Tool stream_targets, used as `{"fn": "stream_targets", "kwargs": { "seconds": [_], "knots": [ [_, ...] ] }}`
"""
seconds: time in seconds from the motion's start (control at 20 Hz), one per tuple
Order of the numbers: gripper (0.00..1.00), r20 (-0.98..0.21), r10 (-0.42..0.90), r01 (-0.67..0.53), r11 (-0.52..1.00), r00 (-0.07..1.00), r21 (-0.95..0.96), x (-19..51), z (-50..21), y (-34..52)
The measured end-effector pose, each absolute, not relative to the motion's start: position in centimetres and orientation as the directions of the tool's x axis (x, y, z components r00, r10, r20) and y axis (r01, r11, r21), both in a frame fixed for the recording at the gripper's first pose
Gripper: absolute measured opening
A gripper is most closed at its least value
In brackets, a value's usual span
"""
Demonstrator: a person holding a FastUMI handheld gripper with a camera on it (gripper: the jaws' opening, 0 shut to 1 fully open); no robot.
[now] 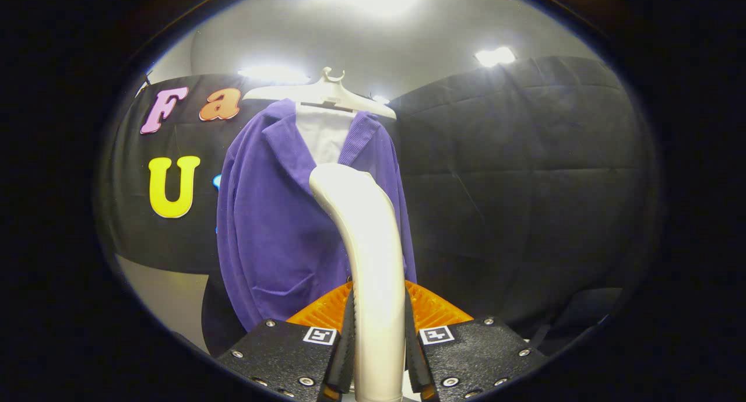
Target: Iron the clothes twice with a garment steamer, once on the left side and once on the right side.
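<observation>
A purple jacket [274, 227] hangs on a white hanger [326, 90] in front of the black cloth wall, with a white lining showing at its collar. My gripper [377, 344] is shut on the white handle of the garment steamer [367, 239], which rises upright between the fingers. The steamer's curved top stands in front of the jacket's right half at chest height. Whether the steamer touches the cloth cannot be told.
The black cloth wall [524, 175] runs behind and to the right of the jacket. A pale floor patch [169, 297] shows below the wall beside the jacket's lower hem. Ceiling lights [495, 55] glare above.
</observation>
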State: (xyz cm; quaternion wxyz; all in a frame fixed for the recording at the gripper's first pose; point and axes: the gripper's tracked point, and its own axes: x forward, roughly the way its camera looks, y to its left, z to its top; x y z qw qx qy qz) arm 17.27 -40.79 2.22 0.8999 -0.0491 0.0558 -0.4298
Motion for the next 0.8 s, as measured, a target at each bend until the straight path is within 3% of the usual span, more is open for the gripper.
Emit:
{"fn": "stream_targets", "kwargs": {
  "seconds": [0.4, 0.8],
  "knots": [
    [0.37, 0.084, -0.806, 0.807, 0.569, 0.585, -0.157, 22.8, 10.7, -46.6],
    [0.37, 0.043, -0.833, 0.822, 0.535, 0.552, -0.196, 27.5, 9.0, -51.5]
  ]
}}
